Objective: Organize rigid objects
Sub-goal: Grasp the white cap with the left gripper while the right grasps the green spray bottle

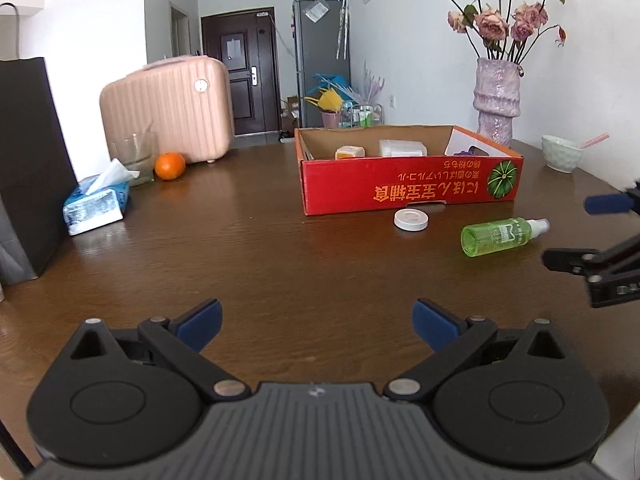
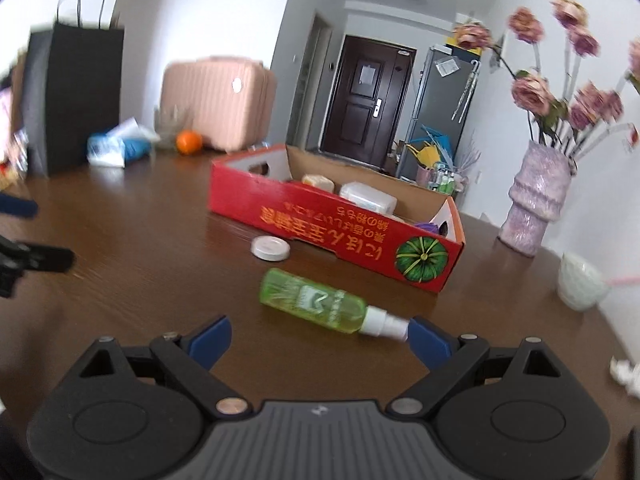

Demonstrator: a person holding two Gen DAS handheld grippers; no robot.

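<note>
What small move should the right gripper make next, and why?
Probably ease the right gripper forward to straddle the green bottle, then close. The bottle lies on its side on the table, outside the red box, just ahead of the open fingers. The left gripper is open and farther from it.

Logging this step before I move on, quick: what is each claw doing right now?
Left claw: open, holding nothing.
Right claw: open, holding nothing; the green spray bottle lies on the table just ahead of it.
</note>
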